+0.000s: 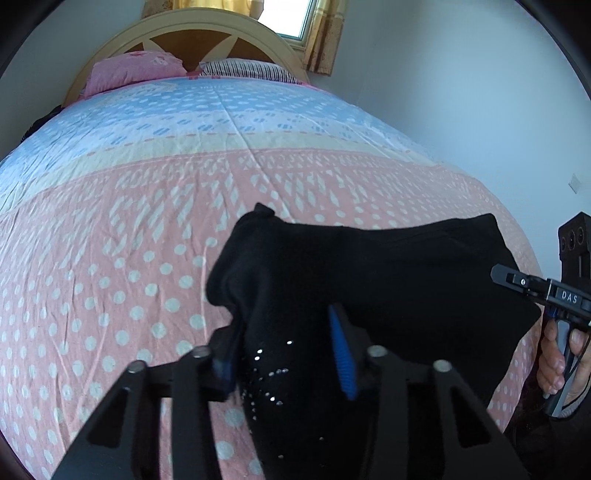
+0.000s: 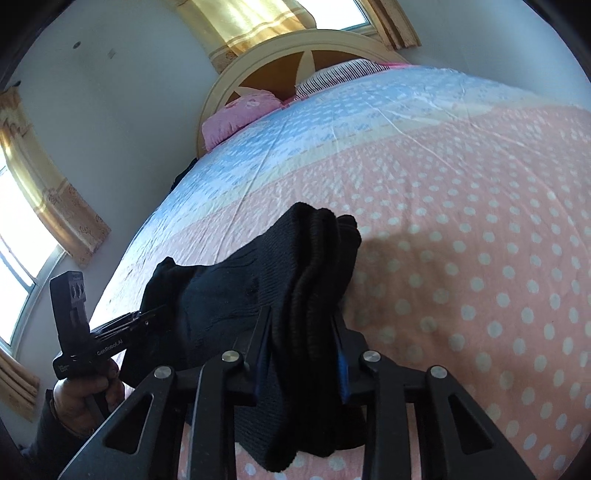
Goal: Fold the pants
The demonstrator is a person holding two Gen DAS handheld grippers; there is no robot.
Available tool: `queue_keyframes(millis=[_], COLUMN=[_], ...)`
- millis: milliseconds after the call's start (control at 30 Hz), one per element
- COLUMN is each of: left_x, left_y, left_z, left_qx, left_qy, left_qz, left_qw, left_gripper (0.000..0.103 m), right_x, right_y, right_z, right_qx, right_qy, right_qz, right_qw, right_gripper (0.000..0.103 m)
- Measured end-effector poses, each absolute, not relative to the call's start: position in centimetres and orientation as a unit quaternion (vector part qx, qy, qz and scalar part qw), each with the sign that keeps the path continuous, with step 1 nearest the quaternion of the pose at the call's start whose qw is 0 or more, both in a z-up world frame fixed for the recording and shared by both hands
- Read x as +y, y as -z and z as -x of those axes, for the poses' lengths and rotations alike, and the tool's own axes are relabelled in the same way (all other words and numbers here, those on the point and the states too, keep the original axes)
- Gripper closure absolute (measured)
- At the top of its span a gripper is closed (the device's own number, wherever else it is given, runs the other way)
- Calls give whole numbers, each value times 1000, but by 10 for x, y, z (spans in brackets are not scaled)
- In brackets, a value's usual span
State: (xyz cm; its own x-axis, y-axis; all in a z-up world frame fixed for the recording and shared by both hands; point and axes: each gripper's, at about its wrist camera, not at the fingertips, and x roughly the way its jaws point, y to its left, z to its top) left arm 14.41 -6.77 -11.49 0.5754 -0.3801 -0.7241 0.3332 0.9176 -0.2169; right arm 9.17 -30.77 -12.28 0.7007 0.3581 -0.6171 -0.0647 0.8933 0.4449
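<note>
Both pairs of jaws are pinched onto black cloth: the left gripper (image 1: 288,354) clamps a bunched part of the black pants (image 1: 388,280) that is speckled with small shiny studs (image 1: 271,373), and the right gripper (image 2: 303,354) clamps a thick ribbed edge of the same garment, the fabric filling the gap between its blue pads (image 2: 343,365). The bed (image 1: 147,221) takes up most of both views, covered in a sheet with pink polka-dot bands near the person and blue and cream bands further up toward the curved wooden headboard (image 1: 207,40). The pants hang between the two grippers over the pink dotted part of the sheet, sagging in the middle with a loose fold sticking up by the left gripper; whether the lower cloth rests on the bed cannot be told. Yellow curtains (image 2: 236,26) frame the windows behind. A pink pillow (image 1: 133,70) and a striped pillow (image 1: 247,70) lie side by side at the headboard. A bare hand (image 2: 85,398) grips each gripper's handle.
</note>
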Motion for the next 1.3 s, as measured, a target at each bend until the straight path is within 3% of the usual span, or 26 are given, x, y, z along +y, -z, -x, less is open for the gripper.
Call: queue_keyframes(millis=[67,267,867,1300], left_x=[-66,-53,66,142], left_y=[111,92,42,45], left_z=[-141,-131,-94,-76], left_qx=[407,384,333,322], left_qy=[202,206,122,36], left_qz=[28,51,63,69], left_qw=[890,898,933,943], left_gripper=[76,88,89,89], right_x=[-303,-280,-135,-36], right_y=[115,84,48,49], right_z=[-89,-92,-166,-198], right_qx=[365,356,359,370], right_qy=[-121,-146,-280,-337], right_qz=[-190,-151,-72,-42], right_qw=[903,911,888,865], right_gripper=[74,75,76,76])
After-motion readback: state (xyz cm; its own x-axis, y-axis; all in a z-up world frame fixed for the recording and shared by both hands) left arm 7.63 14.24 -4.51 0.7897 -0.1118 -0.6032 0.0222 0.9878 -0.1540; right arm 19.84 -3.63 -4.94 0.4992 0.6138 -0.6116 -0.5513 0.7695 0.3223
